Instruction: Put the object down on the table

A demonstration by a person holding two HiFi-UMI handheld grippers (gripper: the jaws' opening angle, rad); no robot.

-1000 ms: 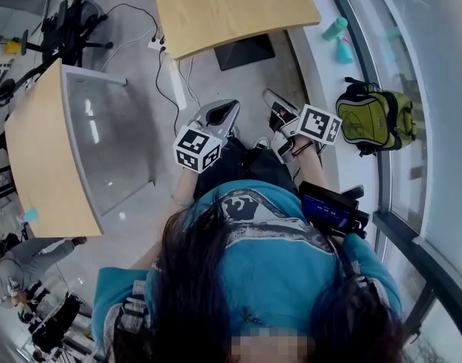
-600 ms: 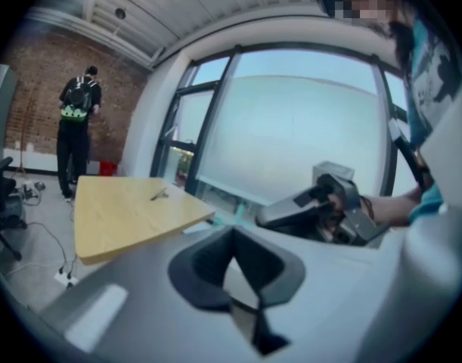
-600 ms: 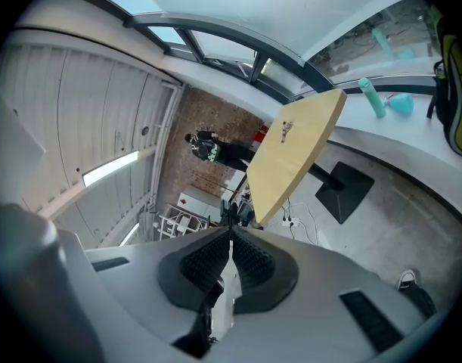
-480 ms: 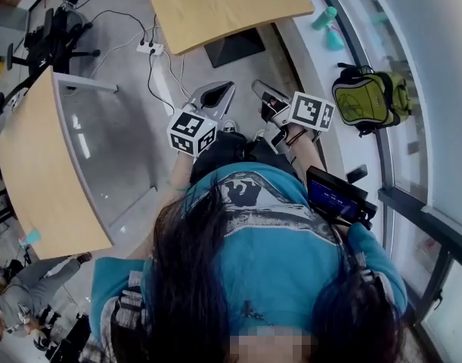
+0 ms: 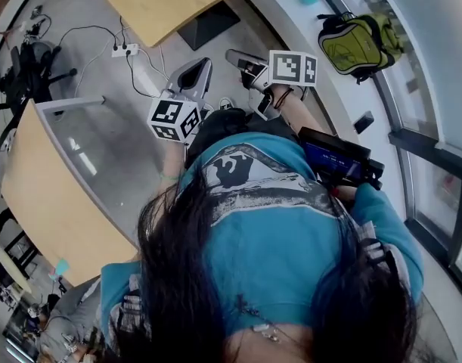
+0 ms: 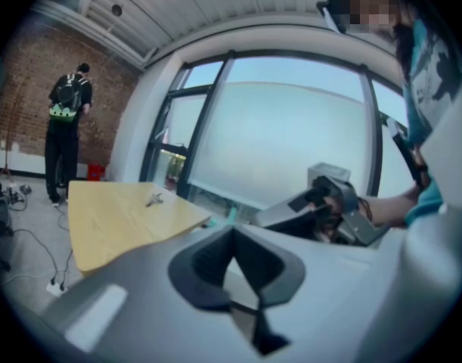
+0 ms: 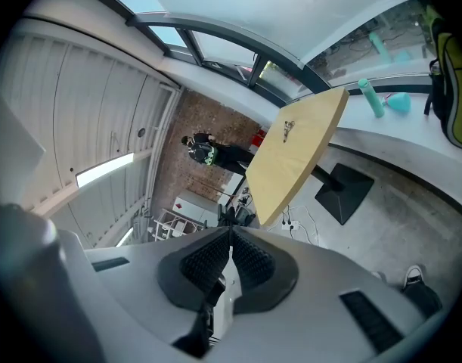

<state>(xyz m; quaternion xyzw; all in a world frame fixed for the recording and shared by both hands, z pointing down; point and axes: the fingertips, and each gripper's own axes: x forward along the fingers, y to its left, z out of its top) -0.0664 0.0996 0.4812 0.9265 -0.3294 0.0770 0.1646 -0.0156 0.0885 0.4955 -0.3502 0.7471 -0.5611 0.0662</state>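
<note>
Both grippers are held out in front of the person, above the floor. In the head view my left gripper [image 5: 203, 65] and my right gripper [image 5: 233, 54] lie side by side and point toward a wooden table [image 5: 162, 2]. My left gripper [image 6: 232, 231] is shut, its pads meeting with nothing between them. My right gripper [image 7: 231, 237] is shut too and holds nothing. A small metal object like a bunch of keys [image 6: 155, 200] lies on the wooden table [image 6: 117, 218], far from both grippers. The right gripper view shows this small object [image 7: 289, 129] too.
A second wooden table [image 5: 41, 195] stands at the left. A power strip with cables [image 5: 125, 50] lies on the floor beside the black table base [image 5: 208, 25]. A green backpack [image 5: 359, 36] and a teal bottle [image 7: 370, 97] rest on the window sill. A person [image 6: 64, 138] stands far off.
The head view has swung: the wooden table and the backpack slid toward the top edge, and the small object left that view. Both grippers stayed shut in front of the person.
</note>
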